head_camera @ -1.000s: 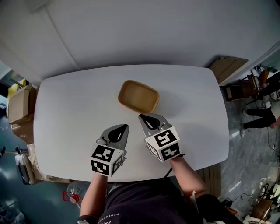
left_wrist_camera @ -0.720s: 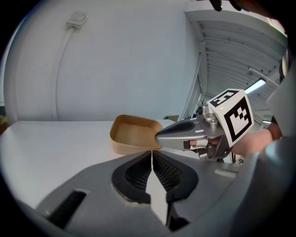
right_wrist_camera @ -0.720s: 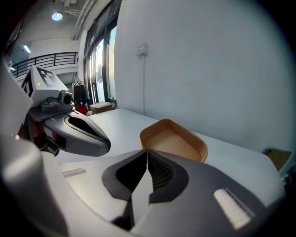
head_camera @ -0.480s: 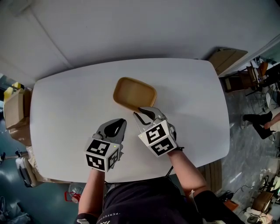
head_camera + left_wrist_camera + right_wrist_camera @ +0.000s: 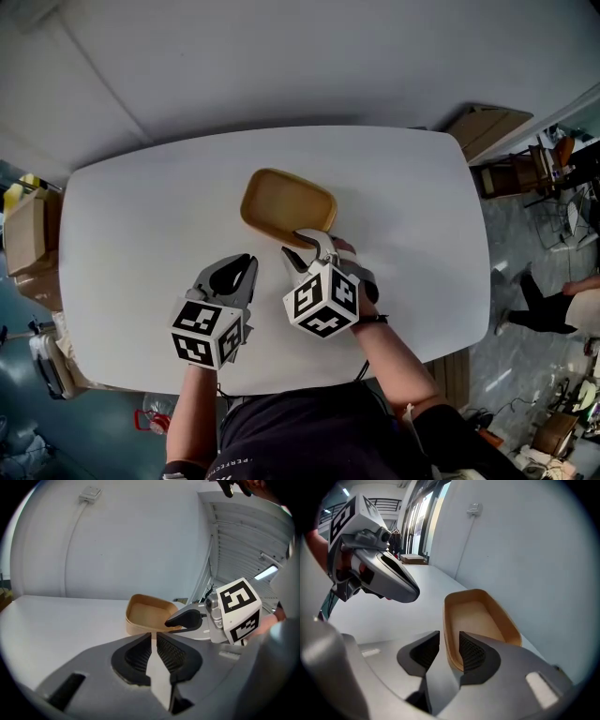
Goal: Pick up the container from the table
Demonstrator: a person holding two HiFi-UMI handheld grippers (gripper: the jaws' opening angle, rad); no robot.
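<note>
Container (image 5: pixel 288 207) sits mid-way across the counter (image 5: pixel 141 234). Our right gripper (image 5: pixel 298 244) straddles its near wall, jaws just opened wide, not yet pressing, to take the rim. Our left gripper (image 5: pixel 242 263) hangs beside, jaws clenched, empty.

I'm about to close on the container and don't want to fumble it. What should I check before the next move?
1. Right hand-held gripper open: ok; its jaws have just been opening and stand apart.
2. Wall between jaws: ok; the near wall of the tan, rounded-rectangular fibre container stands between them, not yet pinched.
3. Container empty: ok.
4. Container flat on the white table: ok.
5. Left hand-held gripper out of the way: ok; shut, empty, short of the container.
6. Grip deep enough on the wall: cannot tell.
</note>
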